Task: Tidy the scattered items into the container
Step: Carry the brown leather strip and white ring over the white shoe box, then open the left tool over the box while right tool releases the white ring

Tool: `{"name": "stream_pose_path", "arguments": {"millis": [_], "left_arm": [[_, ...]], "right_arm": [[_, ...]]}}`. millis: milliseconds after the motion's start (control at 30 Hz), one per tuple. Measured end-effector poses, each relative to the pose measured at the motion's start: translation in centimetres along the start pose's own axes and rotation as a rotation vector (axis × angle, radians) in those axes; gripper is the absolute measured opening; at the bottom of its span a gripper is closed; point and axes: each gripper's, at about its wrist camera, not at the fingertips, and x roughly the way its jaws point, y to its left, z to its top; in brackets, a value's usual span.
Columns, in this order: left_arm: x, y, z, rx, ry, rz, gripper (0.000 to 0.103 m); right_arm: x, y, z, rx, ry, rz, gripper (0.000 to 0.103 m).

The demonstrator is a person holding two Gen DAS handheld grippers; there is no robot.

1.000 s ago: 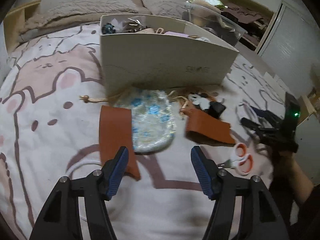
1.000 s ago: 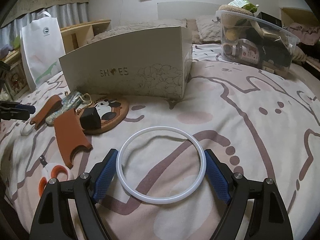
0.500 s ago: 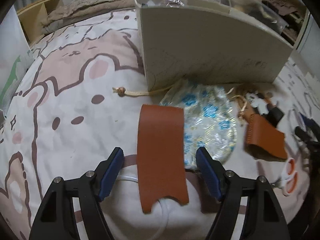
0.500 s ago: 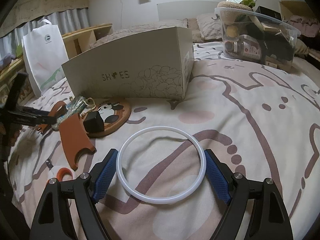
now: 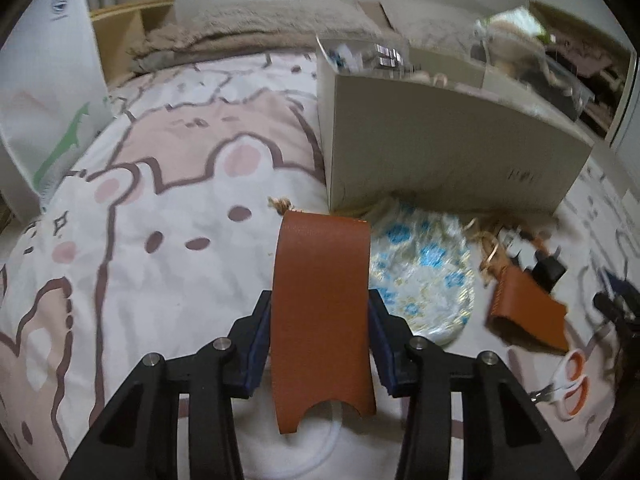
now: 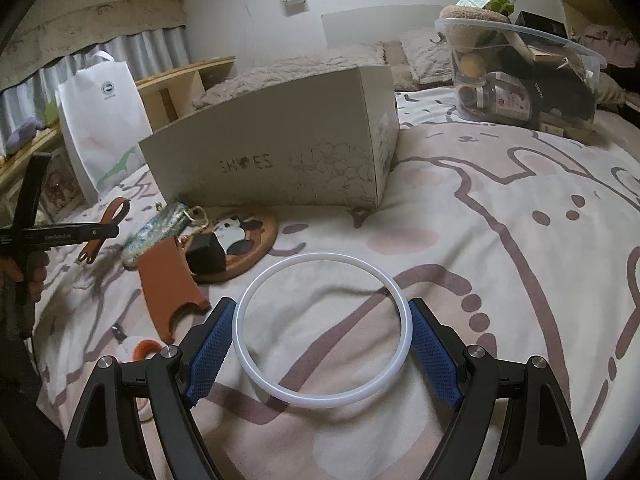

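While the left gripper (image 5: 320,334) has just been closing, its blue pads now meet both long edges of the brown leather strip (image 5: 320,300), which curves up off the bedspread (image 5: 140,184) between them. Confirm the pinch is firm on both edges before lifting; the strip is thin and flexible, so it will likely bow or slip if squeezed edge-on too lightly. Lift straight up until the notched end is clear of the white loop lying under it, then carry the strip up and to the right to the open top of the shoe box (image 5: 440,148). Keep the strip clear of the flowered pouch (image 5: 424,276) just to its right, which leans against the box wall.

Further right, a second leather piece (image 5: 528,316) and scissors (image 5: 568,388) lie on the bedspread, not yet put away.

On the right side, the right gripper (image 6: 322,344) clasps the white ring (image 6: 322,332) across its full width, the pads touching its outer rim. Hold it level and steady, near the box (image 6: 280,144), until the strip is released.
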Motion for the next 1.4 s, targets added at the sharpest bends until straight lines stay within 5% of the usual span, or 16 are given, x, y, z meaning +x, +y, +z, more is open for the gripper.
{"name": "stream_pose_path", "arguments": {"millis": [633,1033,1400], "left_arm": [[-3.6,-4.7,7.0,-0.035,-0.186,-0.164,0.044],[-2.4,-7.1,15.0,-0.007,-0.351,-0.042,0.044],[3.6,-7.3,17.1,-0.037,-0.266,-0.032,0.044]], "right_arm": [[-3.3,2.9,8.2,-0.055,-0.113,0.092,0.085],[-2.8,4.2,10.5,-0.092,-0.125,0.113,0.085],[-2.0,3.2,13.4,-0.063,-0.146,0.11,0.085]]}}
